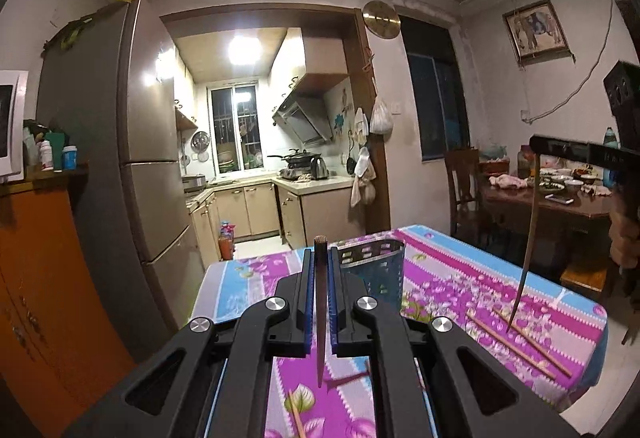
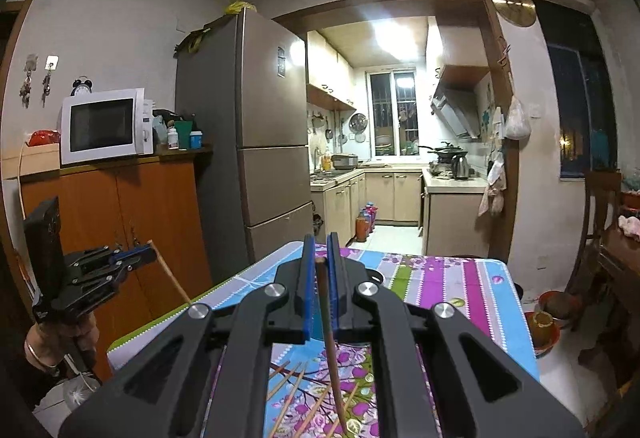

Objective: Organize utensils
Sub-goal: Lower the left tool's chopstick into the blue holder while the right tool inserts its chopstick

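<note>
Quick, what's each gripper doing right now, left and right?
Left gripper: shut on a chopstick.
Right gripper: shut on another chopstick.

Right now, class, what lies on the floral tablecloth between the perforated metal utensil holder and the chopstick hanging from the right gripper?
Left wrist view: only bare floral tablecloth lies between the perforated metal utensil holder and the hanging chopstick; loose chopsticks lie nearer.

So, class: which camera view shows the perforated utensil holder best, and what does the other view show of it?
The left wrist view: the holder stands on the tablecloth just past the left gripper, its perforated wall and rim visible. In the right wrist view the right gripper blocks that spot, so no holder can be made out.
</note>
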`<state>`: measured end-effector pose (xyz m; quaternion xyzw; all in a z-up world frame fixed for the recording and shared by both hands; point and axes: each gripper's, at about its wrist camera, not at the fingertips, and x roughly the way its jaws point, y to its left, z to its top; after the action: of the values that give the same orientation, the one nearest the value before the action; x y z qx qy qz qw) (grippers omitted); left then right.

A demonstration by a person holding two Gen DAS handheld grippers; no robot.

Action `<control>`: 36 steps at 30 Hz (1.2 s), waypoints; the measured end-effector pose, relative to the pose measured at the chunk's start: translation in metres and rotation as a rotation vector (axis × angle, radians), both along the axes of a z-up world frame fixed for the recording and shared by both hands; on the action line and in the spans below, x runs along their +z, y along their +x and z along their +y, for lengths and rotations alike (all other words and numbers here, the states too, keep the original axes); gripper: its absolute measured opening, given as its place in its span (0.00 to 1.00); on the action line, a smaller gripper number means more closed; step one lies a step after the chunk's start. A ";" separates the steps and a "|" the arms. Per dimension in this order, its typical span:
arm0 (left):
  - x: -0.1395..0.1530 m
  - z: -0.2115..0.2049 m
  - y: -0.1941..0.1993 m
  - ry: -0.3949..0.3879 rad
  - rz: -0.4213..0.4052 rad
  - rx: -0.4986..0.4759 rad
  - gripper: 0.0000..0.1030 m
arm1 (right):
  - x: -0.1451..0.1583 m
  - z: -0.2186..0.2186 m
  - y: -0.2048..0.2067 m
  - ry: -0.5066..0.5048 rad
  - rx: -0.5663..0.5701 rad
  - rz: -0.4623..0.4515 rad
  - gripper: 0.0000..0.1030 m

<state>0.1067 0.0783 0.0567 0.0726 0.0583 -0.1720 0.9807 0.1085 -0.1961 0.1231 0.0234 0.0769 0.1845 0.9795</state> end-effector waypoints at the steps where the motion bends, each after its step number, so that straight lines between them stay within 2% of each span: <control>1: 0.004 -0.001 0.003 -0.007 -0.003 -0.006 0.07 | 0.002 0.001 0.004 0.001 0.005 0.003 0.05; 7: 0.034 -0.006 0.028 -0.070 -0.016 -0.054 0.07 | 0.019 0.008 0.029 -0.002 0.024 0.002 0.05; 13: 0.076 -0.021 0.068 -0.128 -0.048 -0.109 0.07 | 0.049 0.013 0.064 -0.010 -0.002 -0.065 0.05; 20: 0.109 -0.064 0.125 -0.111 -0.089 -0.128 0.07 | 0.073 0.004 0.126 0.108 -0.035 -0.135 0.05; 23: 0.106 -0.081 0.154 -0.099 -0.079 -0.125 0.07 | 0.074 0.004 0.153 0.132 -0.049 -0.143 0.05; 29: 0.081 -0.094 0.205 -0.096 -0.058 -0.110 0.07 | 0.059 0.005 0.205 0.183 -0.076 -0.140 0.05; 33: 0.051 -0.091 0.230 -0.129 -0.022 -0.114 0.07 | 0.033 0.007 0.231 0.213 -0.086 -0.097 0.05; 36: 0.027 -0.093 0.242 -0.124 -0.004 -0.107 0.07 | 0.005 0.011 0.246 0.213 -0.091 -0.046 0.05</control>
<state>0.3483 -0.0147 0.0840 0.0149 0.0418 -0.2272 0.9728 0.3545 -0.1850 0.1282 0.1265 0.0330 0.1473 0.9804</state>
